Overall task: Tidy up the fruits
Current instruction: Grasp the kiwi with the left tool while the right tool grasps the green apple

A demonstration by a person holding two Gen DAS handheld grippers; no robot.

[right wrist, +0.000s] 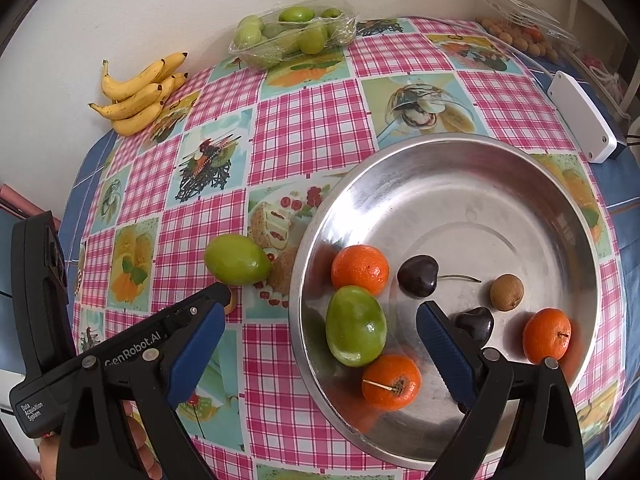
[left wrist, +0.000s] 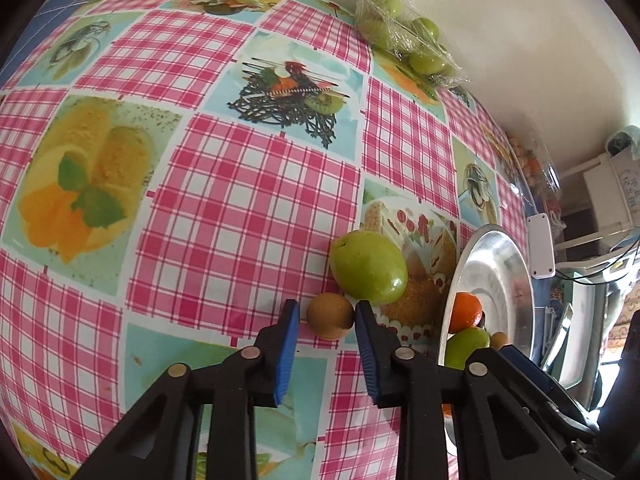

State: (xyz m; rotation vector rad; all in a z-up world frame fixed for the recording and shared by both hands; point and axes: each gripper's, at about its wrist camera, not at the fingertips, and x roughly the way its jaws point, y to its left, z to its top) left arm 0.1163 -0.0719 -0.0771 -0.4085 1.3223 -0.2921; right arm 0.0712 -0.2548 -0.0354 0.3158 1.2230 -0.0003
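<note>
Left gripper [left wrist: 327, 316] is closed on a small brown kiwi [left wrist: 330, 316] that sits on the tablecloth [left wrist: 248, 200]; the blue pads [left wrist: 289, 344] press it from both sides. Just beyond the kiwi, touching or nearly so, lies a green plum [left wrist: 368, 267], also on the cloth and outside the bowl [left wrist: 500, 264]. From the right wrist view the same plum [right wrist: 237, 259] lies just left of the steel bowl's rim [right wrist: 460, 200], and the left gripper's tips [right wrist: 218, 294] reach in just below it; the kiwi there is almost wholly hidden behind those tips. Right gripper [right wrist: 320, 328] hangs over the bowl's near side with its jaws wide apart and nothing between the pads. Bowl contents: three tangerines [right wrist: 360, 269], [right wrist: 391, 381], [right wrist: 547, 336], one green plum [right wrist: 356, 325], two dark cherries [right wrist: 418, 275], [right wrist: 476, 323], and one kiwi [right wrist: 506, 292]. The plum in the bowl touches two of the tangerines. At the table's far edge by the wall: a banana bunch [right wrist: 138, 96], a clear tray of green plums [right wrist: 294, 32], and a clear box of small brown fruits [right wrist: 524, 36]. A white box [right wrist: 582, 116] lies to the bowl's right.
</note>
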